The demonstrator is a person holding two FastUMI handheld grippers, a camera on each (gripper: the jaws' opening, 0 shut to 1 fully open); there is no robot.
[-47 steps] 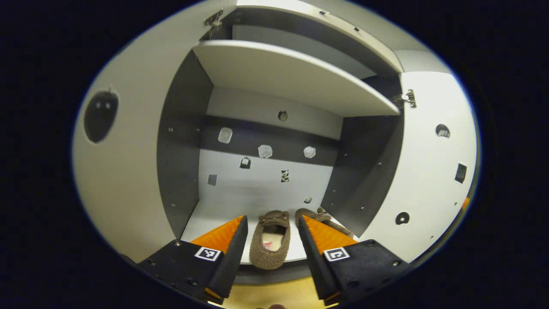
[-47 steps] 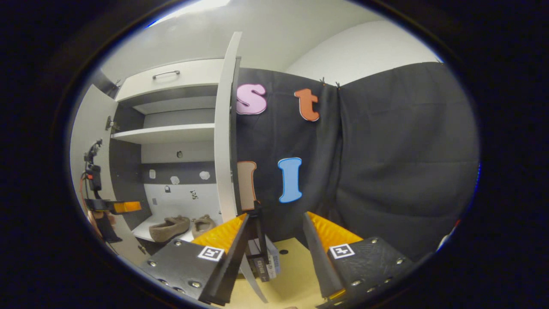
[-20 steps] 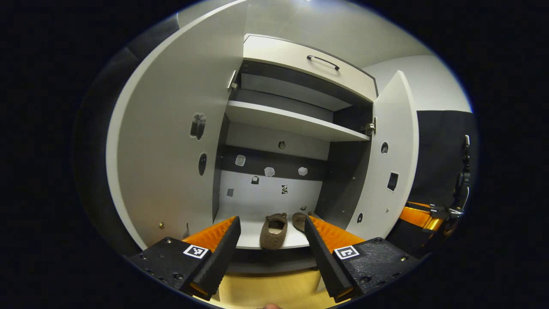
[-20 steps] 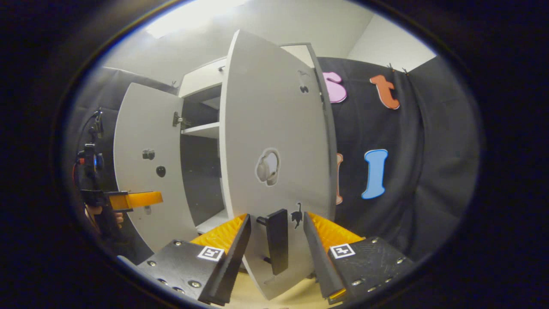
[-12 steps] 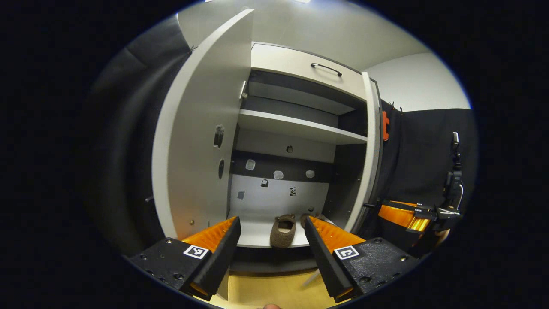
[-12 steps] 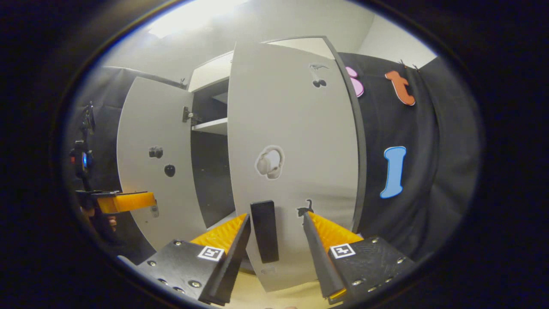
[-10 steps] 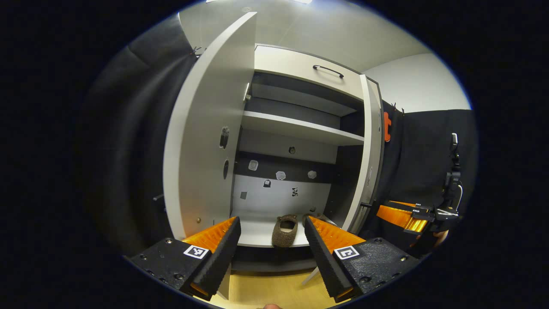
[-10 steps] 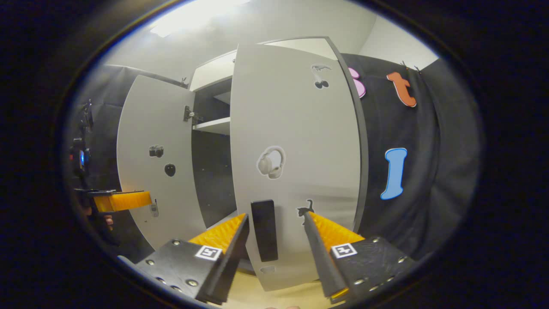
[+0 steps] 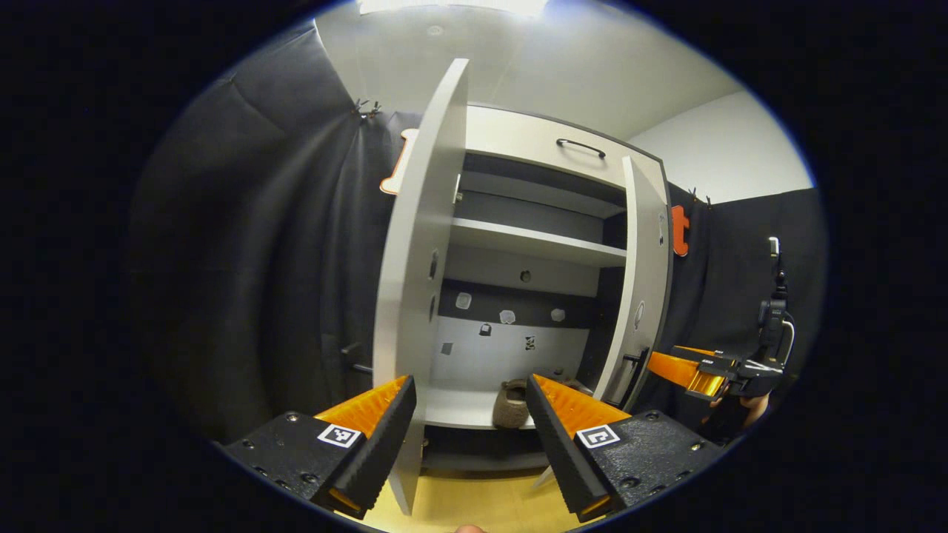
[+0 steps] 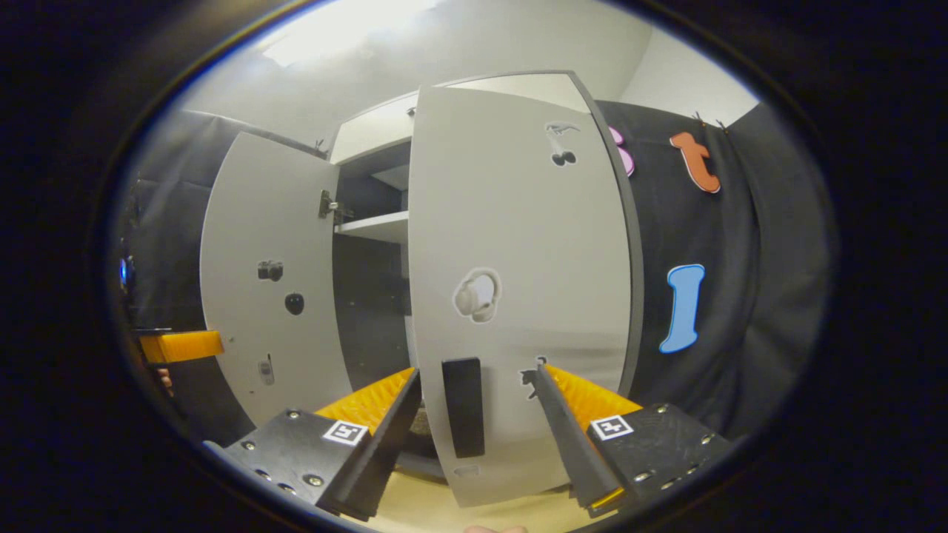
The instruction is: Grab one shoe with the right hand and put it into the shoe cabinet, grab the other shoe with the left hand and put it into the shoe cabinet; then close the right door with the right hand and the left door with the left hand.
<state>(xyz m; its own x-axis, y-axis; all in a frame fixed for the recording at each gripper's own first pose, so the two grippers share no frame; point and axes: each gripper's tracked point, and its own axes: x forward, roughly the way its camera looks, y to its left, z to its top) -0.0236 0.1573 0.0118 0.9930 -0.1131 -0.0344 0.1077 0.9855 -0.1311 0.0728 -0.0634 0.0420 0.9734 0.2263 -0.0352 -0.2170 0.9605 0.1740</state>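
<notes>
We see the shoe cabinet [image 9: 552, 148] with both doors ajar. Our right gripper [image 10: 478, 414] sits spread wide at the right door [image 10: 518, 296], its dark handle [image 10: 462, 417] between the fingers, unclasped. Our left gripper [image 9: 470, 414] gapes empty beside the left door [image 9: 415, 296]. A brown shoe [image 9: 511, 392] rests on the bottom shelf [image 9: 455, 407], beyond the jaws.

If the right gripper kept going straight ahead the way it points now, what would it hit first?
Most likely the black handle on the right door, which sits between the open fingers of the right gripper. How near it is, the picture cannot settle.
</notes>
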